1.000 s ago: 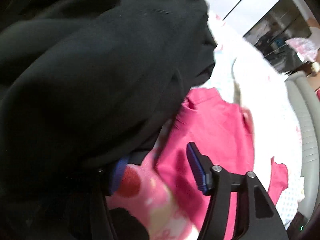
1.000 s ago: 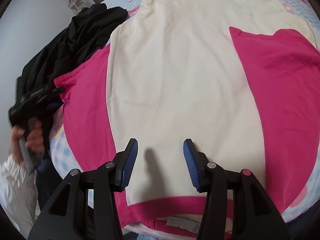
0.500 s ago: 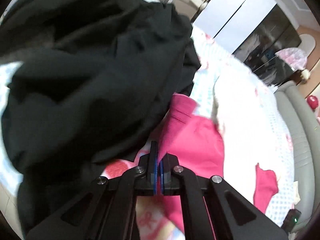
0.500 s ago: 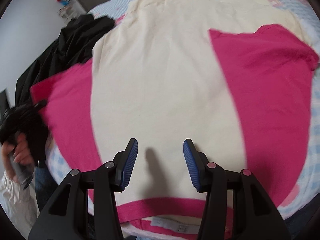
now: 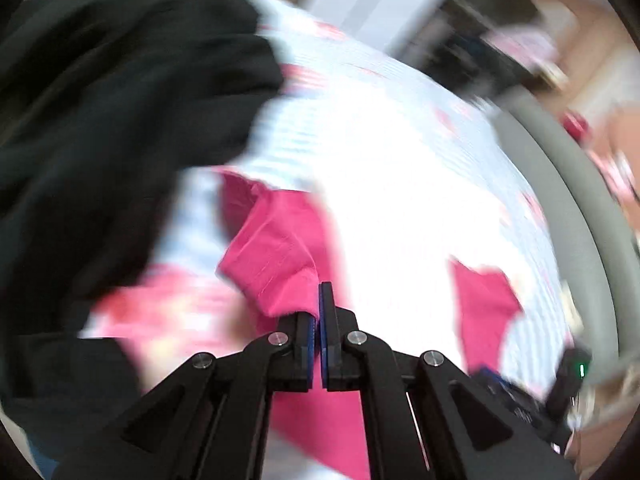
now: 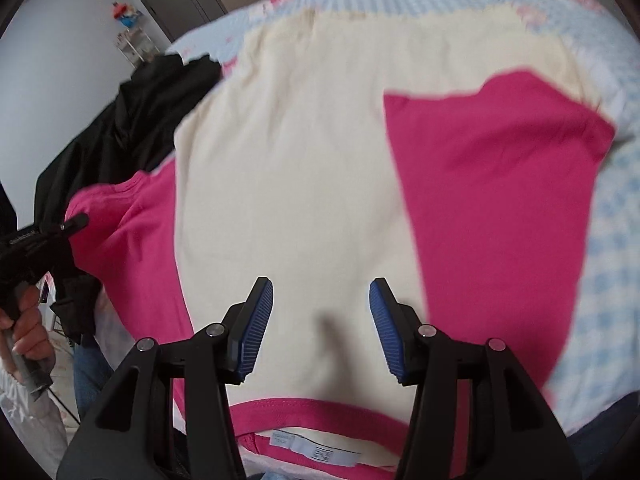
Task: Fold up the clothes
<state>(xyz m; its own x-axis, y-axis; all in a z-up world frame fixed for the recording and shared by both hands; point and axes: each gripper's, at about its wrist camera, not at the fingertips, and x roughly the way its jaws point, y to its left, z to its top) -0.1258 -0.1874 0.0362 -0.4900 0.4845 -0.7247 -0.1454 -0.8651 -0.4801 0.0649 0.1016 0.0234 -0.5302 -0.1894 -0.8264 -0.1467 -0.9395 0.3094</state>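
Left gripper clamped on pink sleeve, right gripper jaws just widening, empty, over cream shirt

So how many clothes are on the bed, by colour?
Cream and pink: 1, the cream T-shirt with pink sleeves and pink collar, spread flat.
Black: 1 crumpled black heap; whether it is more than one garment cannot be told.
Total: 2, lying on the blue checked bedsheet.

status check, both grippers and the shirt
Left gripper shut on pink sleeve. Right gripper open above cream shirt, empty. Black garment heaped beside sleeve.
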